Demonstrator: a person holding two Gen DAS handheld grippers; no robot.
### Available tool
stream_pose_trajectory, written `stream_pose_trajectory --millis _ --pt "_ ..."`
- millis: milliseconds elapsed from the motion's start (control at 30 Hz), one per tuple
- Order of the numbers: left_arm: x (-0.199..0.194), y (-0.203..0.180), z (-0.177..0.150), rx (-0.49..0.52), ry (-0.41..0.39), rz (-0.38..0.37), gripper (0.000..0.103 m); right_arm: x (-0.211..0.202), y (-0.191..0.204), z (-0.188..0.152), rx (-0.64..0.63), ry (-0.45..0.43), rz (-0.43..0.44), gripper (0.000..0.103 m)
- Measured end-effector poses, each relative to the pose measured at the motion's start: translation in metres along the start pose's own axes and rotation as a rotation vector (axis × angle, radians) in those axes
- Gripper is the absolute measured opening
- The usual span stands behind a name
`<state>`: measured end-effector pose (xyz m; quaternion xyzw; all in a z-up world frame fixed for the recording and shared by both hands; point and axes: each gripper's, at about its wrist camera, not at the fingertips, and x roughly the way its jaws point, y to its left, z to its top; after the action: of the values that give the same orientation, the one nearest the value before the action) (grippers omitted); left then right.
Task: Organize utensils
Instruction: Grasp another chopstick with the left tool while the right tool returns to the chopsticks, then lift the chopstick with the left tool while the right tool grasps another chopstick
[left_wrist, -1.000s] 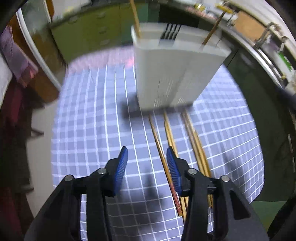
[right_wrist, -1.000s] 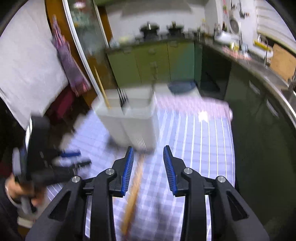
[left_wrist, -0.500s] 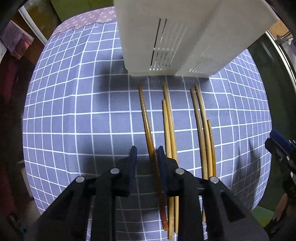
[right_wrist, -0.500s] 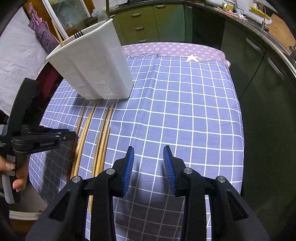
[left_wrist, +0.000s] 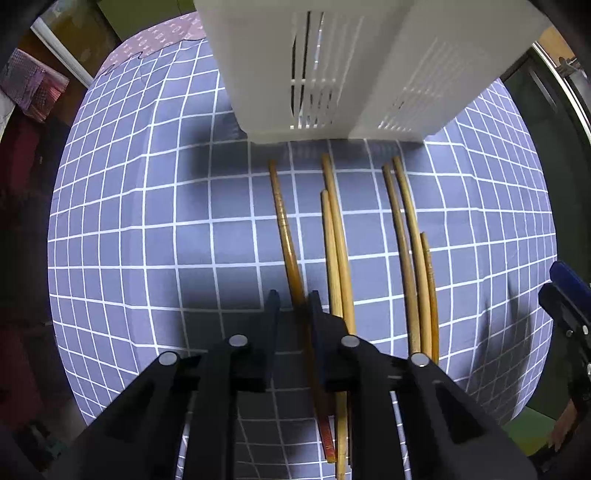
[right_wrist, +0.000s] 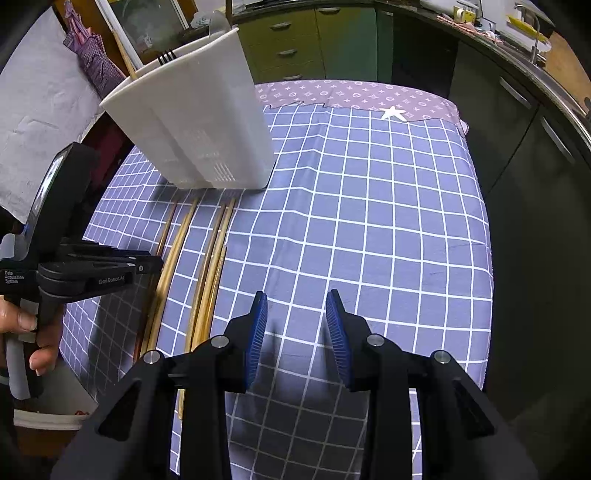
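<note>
Several wooden chopsticks (left_wrist: 338, 240) lie side by side on the checked cloth, in front of a white utensil holder (left_wrist: 332, 55) that has a fork and a chopstick standing in it (right_wrist: 199, 122). My left gripper (left_wrist: 293, 295) points straight down and is shut on the leftmost, darker chopstick (left_wrist: 282, 221), which still lies on the cloth. In the right wrist view the left gripper (right_wrist: 157, 264) sits over the chopsticks (right_wrist: 207, 273), held by a hand. My right gripper (right_wrist: 297, 306) hovers open over bare cloth to the right of the chopsticks, with nothing between its fingers.
The blue-and-white checked cloth (right_wrist: 369, 221) covers a small table with edges close on the left, right and front. Green cabinets (right_wrist: 295, 44) and a dark counter (right_wrist: 517, 110) stand beyond it. The right gripper's blue pad (left_wrist: 565, 280) shows at the left wrist view's right edge.
My left gripper came down onto the chopsticks and its jaws closed around the leftmost one. My right gripper sank toward the cloth with its jaws unchanged.
</note>
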<state>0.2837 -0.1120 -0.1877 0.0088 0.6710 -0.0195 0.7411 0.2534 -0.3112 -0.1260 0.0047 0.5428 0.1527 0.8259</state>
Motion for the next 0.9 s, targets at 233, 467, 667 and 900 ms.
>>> stream_pose_trajectory --millis 233,467,667,900 --pt "-0.007 0.010 -0.002 0.004 -0.024 -0.036 0.007 0.008 0.006 0.002 -0.003 0.040 0.002 0.034" --pt "-0.049 0.032 -0.016 -0.011 -0.168 -0.096 0.007 0.029 0.028 0.005 -0.028 0.139 0.048 0.034" --pt "-0.095 0.049 -0.043 0.004 -0.347 -0.102 0.007 0.053 0.051 0.013 -0.041 0.223 0.066 0.030" --pt "-0.115 0.060 -0.066 0.027 -0.489 -0.081 0.007 0.072 0.071 0.014 -0.063 0.282 0.036 0.026"
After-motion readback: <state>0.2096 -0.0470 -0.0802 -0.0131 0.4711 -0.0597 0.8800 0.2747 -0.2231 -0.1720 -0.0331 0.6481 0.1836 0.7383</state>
